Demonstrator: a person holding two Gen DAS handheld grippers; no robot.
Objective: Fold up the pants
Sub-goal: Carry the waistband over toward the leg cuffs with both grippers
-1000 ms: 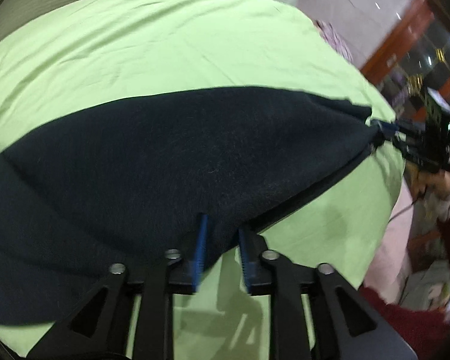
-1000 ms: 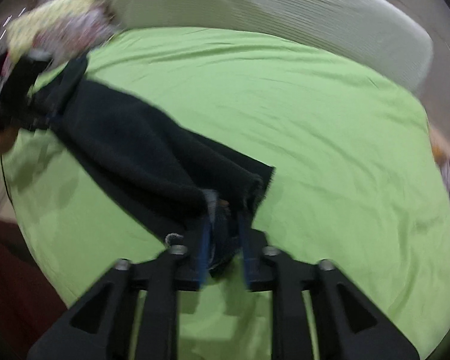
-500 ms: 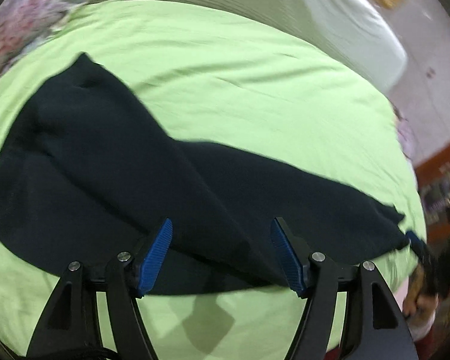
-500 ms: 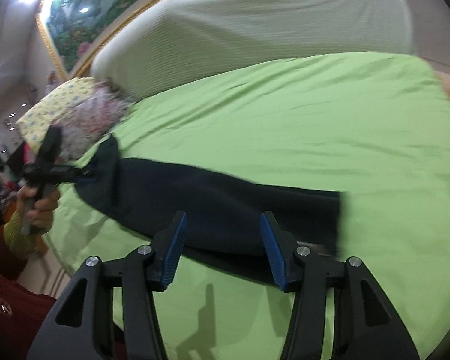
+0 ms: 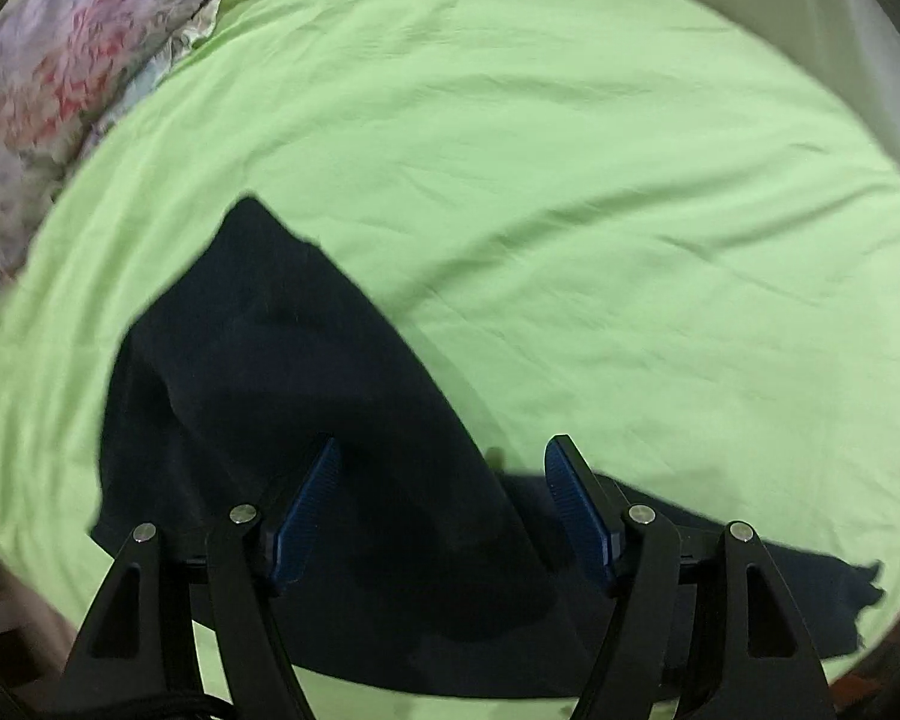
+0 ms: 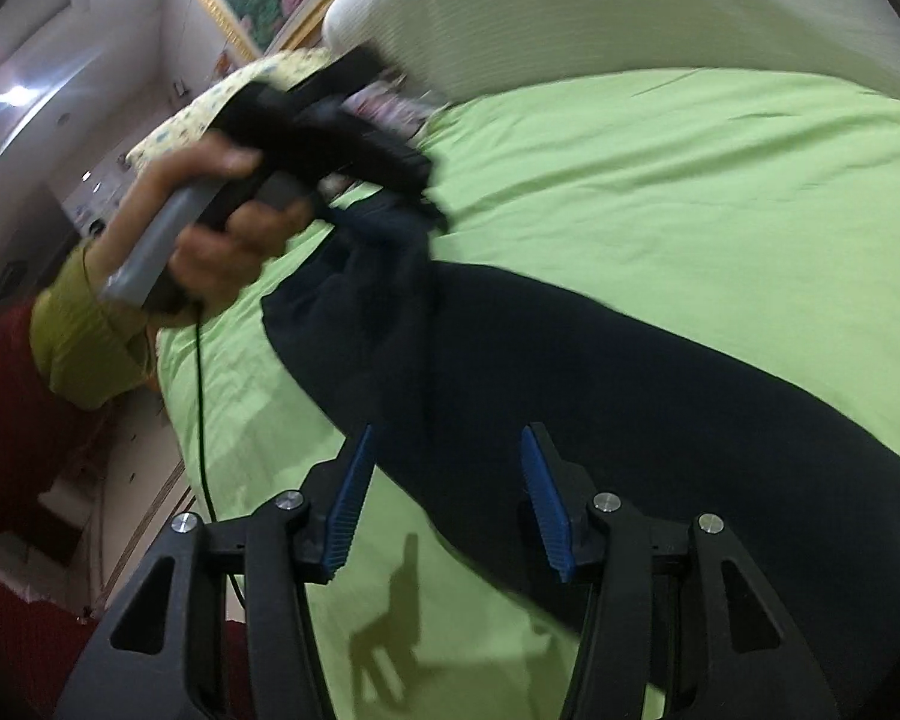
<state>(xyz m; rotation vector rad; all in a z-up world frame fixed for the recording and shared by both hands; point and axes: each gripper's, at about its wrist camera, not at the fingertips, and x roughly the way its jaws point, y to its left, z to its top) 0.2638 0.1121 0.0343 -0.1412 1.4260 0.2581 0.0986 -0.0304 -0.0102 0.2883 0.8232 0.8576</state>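
Lying flat on the sheet (image 5: 570,180), pants (image 5: 306,396) beneath both tongs (image 5: 444,510) (image 6: 447,498), each agape, empty.

Bed with green sheet, dark pants spread on it

The bed (image 5: 570,192) wears a creased light-green sheet (image 6: 690,180). Dark navy pants (image 5: 306,396) lie directly on it, one part running toward a far corner, the other trailing along the near edge. A floral pillow (image 5: 48,90), blurred, seems to rest at the sheet's far left corner. A pale padded headboard (image 6: 630,12) backs the bed.
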